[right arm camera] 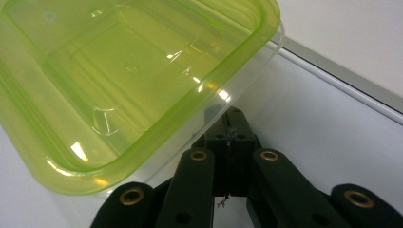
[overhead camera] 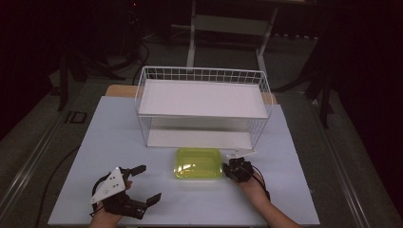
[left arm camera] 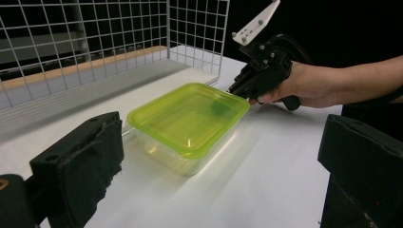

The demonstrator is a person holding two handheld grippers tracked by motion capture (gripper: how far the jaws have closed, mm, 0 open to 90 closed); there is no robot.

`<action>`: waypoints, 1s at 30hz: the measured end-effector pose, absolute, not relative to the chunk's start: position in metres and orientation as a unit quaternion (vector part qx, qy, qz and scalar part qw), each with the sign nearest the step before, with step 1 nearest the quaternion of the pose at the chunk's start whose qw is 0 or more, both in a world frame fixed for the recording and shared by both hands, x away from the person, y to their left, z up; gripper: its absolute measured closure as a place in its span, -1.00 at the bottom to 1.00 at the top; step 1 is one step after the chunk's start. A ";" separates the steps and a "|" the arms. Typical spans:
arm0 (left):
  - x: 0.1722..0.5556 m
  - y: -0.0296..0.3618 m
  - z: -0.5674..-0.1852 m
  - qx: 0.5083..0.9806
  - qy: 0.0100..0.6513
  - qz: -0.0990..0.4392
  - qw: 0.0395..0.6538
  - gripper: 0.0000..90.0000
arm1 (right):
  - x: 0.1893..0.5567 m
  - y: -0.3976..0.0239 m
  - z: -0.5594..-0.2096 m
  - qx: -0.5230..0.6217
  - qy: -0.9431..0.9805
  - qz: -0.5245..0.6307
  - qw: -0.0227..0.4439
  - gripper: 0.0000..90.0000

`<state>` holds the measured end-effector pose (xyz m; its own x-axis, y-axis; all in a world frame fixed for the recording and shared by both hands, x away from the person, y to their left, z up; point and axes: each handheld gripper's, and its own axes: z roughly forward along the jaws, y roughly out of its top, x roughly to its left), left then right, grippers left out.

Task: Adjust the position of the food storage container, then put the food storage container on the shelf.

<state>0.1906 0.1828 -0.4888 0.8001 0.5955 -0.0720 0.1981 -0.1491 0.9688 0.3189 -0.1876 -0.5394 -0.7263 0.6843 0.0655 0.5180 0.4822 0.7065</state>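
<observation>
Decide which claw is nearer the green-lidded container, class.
Right. The right claw sits at the edge of the green-lidded container, on its right side, jaws closed. The left claw is open, apart from it, toward the table's near-left.

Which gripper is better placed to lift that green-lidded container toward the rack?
Right. The right gripper is already at the container rim, jaws closed at its edge. The left gripper hangs open, apart from it, nearer the table's front edge. The wire rack stands just behind.

Right gripper jaw tips hidden beneath green lid rim at centre frame; lid cut off upper left.
</observation>
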 end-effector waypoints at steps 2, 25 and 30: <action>0.191 0.183 -0.489 0.739 0.269 0.166 0.595 -0.96 | 0.319 -0.184 -0.539 0.350 0.854 0.368 0.114 1.00; 0.196 0.176 -0.488 0.742 0.276 0.159 0.590 -0.96 | 0.286 -0.226 -0.489 0.355 0.813 0.428 0.171 -0.72; 0.202 0.170 -0.480 0.759 0.268 0.159 0.572 -0.96 | 0.273 -0.224 -0.473 0.333 0.810 0.454 0.163 -0.68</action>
